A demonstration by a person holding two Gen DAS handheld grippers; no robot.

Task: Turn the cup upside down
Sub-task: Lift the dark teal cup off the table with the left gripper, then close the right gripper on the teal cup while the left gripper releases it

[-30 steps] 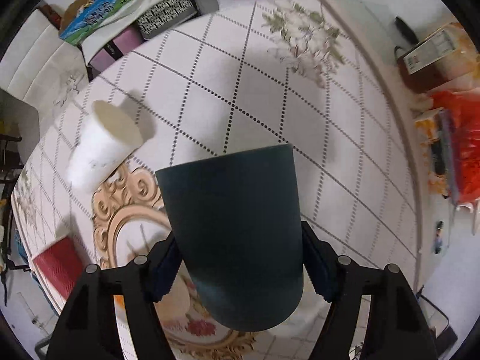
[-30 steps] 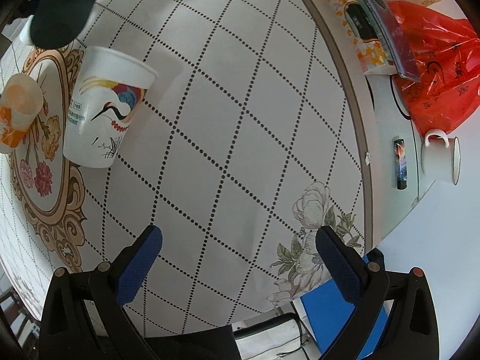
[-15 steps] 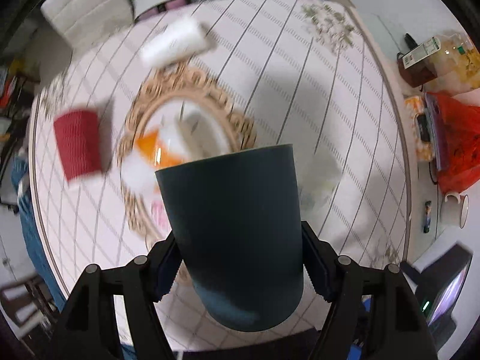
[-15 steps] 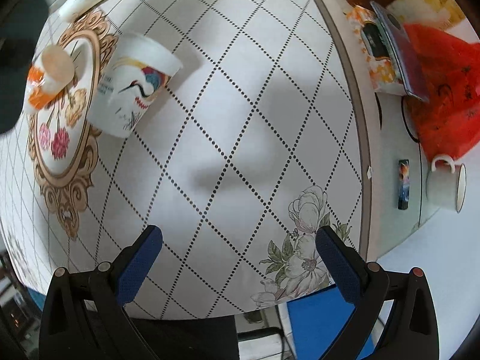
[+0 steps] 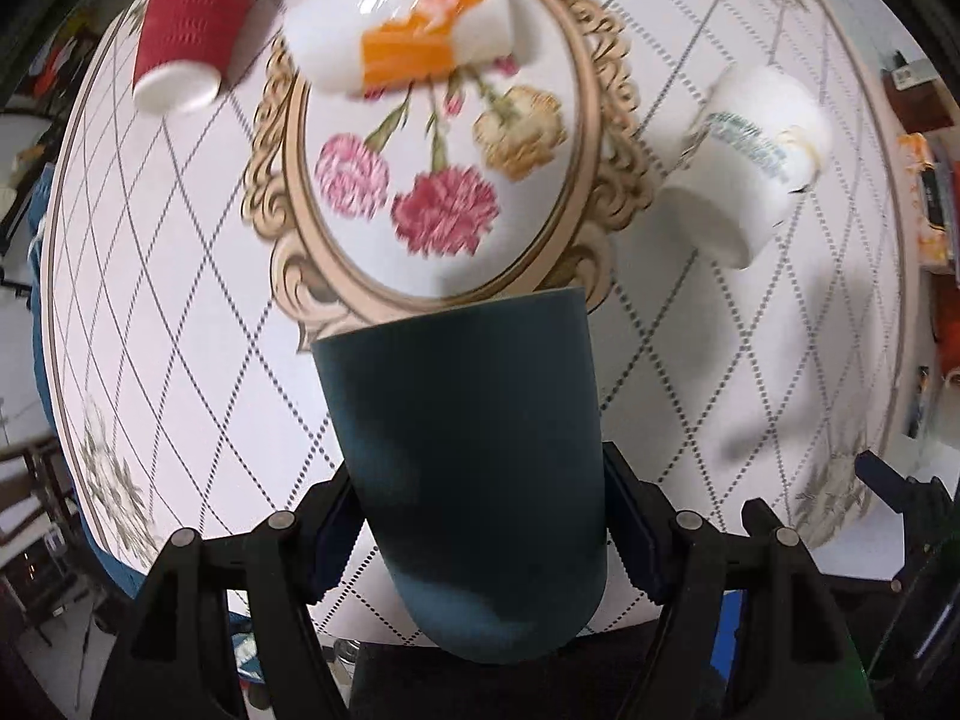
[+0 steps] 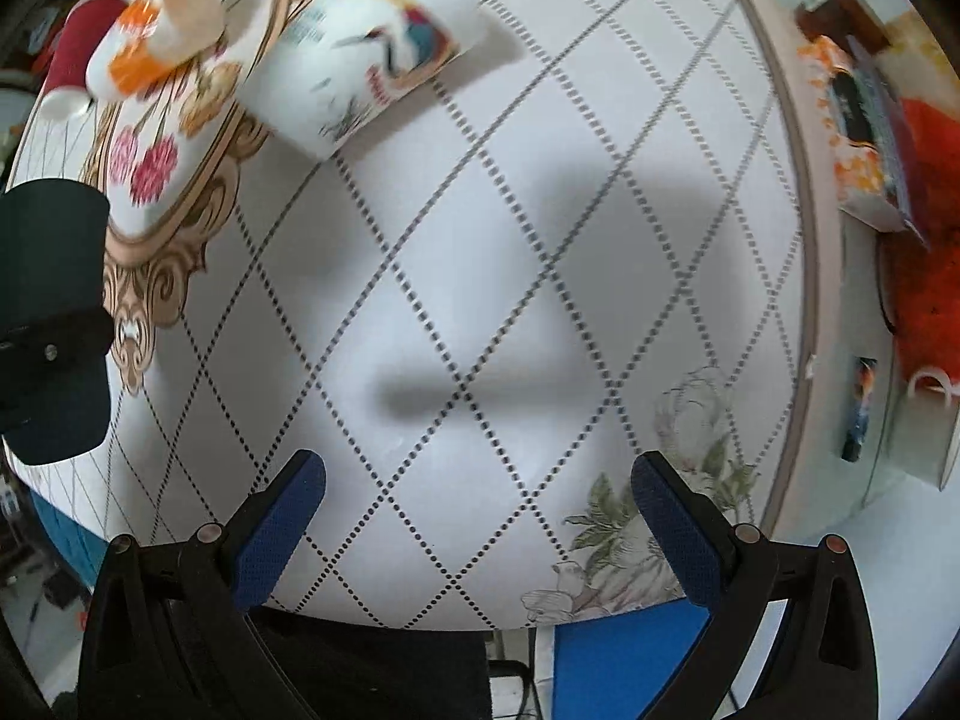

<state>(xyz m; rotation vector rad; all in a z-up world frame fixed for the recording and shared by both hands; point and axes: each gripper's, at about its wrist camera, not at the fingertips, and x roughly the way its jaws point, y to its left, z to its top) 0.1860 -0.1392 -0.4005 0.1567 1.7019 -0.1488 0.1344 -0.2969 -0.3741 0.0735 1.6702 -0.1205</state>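
My left gripper (image 5: 477, 534) is shut on a dark teal cup (image 5: 474, 468); it fills the lower middle of the left wrist view, rim pointing away toward the table, held above the table's near edge. The cup and the left gripper also show at the far left of the right wrist view (image 6: 51, 324). My right gripper (image 6: 477, 516) is open and empty above the white patterned tablecloth (image 6: 510, 240).
On the table stand a red ribbed paper cup (image 5: 186, 24), a white and orange cup (image 5: 408, 18) and a white crane-print paper cup (image 5: 744, 162), also in the right wrist view (image 6: 366, 48). A red bag (image 6: 924, 228), boxes and a mug lie past the table's right edge.
The left gripper has swung with the teal cup, so the table now appears turned around with the flower medallion ahead. The right gripper view has shifted slightly; it stays open.
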